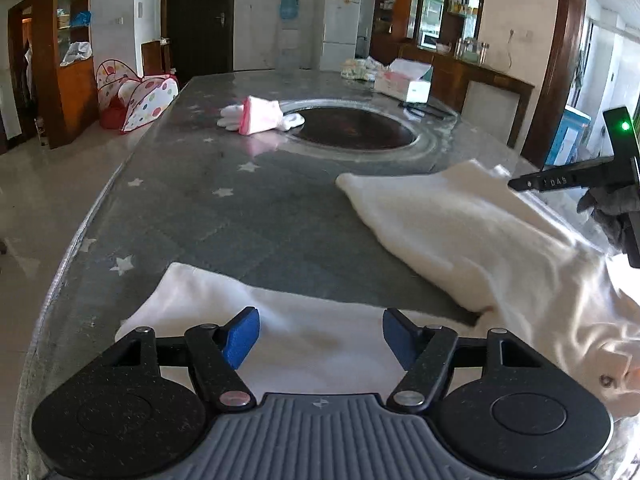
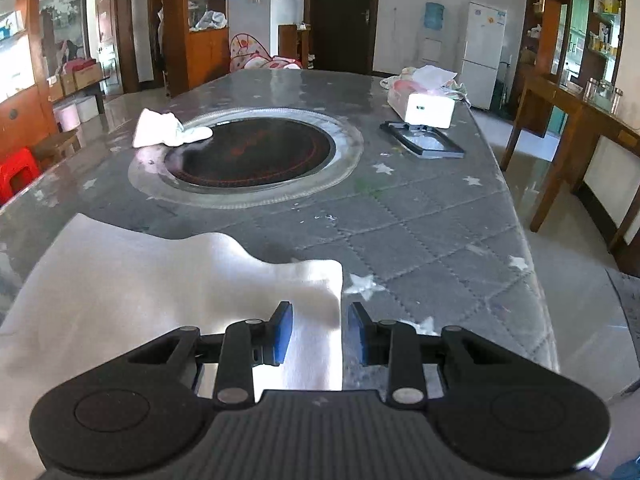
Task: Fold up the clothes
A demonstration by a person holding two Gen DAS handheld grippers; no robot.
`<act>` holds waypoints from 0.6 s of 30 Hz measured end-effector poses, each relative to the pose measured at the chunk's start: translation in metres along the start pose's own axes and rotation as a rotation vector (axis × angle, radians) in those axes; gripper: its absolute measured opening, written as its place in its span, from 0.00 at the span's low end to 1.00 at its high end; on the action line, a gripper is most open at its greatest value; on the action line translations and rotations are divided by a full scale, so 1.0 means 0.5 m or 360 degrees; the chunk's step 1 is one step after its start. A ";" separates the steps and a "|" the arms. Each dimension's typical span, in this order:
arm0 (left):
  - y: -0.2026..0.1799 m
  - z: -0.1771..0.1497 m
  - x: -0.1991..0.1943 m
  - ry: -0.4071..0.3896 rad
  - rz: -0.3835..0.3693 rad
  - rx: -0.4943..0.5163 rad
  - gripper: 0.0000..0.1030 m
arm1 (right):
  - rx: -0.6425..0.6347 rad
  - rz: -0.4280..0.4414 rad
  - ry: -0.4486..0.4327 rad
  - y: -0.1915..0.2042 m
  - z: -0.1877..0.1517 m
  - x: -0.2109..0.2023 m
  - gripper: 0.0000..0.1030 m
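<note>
White garment (image 1: 460, 236) spread across the near end of the surface (image 1: 240, 200), pale, soft, limp, with two long lobes reaching forward like trouser legs, though hard to call for certain. One lobe directly under the left tool (image 1: 320, 334), the other angled off to the right, toward the right tool's handle at the frame edge. Small button or snap visible at the far right hem. Fabric looking light and thin, likely to drape and sag the moment it lifts, likely to slide easily on the glossy star-patterned cover. Best bite probably at a hem corner or outer edge, pinching a single layer rather than a bunched middle.

Left tool spread wide, blue pads (image 1: 242, 338) well apart, hovering above the cloth, nothing pinched. Right tool (image 2: 320, 334) also spread, narrower gap, left pad over the white fabric, right pad over bare surface, straddling the straight cloth edge (image 2: 340, 320) — well placed for a grab, not yet closed.

Further out: round dark hotplate (image 2: 248, 152) sunk in the middle of the surface, small pink-and-white garment (image 1: 260, 117) lying at its rim, tissue box (image 2: 422, 106) and flat black tray (image 2: 422, 142) beyond. Fridge and water dispenser against the back wall.
</note>
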State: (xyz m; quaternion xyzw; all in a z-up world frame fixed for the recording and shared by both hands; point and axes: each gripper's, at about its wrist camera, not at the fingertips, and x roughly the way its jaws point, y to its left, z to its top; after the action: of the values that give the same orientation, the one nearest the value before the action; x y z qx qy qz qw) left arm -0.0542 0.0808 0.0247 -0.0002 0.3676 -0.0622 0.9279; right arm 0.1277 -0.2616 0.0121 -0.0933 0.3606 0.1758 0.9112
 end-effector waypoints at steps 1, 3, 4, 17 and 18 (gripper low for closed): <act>-0.001 -0.003 0.003 0.0002 0.0025 0.0024 0.65 | -0.0007 -0.0007 0.0007 0.003 0.002 0.010 0.29; 0.000 -0.007 0.008 0.0005 0.0073 0.0060 0.65 | 0.0012 -0.0046 -0.0001 -0.001 0.007 0.020 0.27; 0.005 -0.007 0.007 0.0007 0.0094 0.0053 0.65 | 0.0021 -0.0066 -0.0005 -0.003 0.009 0.025 0.27; 0.112 -0.034 -0.029 0.0017 0.0345 -0.0102 0.65 | 0.0044 -0.0299 -0.0018 -0.029 0.009 0.028 0.28; 0.114 -0.037 -0.033 0.0022 0.0352 -0.0103 0.65 | 0.0038 -0.0291 -0.0020 -0.029 0.008 0.024 0.28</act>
State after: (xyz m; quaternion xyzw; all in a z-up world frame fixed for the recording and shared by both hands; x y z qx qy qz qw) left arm -0.0722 0.1401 0.0200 0.0109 0.3736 0.0526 0.9260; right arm 0.1439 -0.2707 0.0072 -0.1139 0.3471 0.0882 0.9267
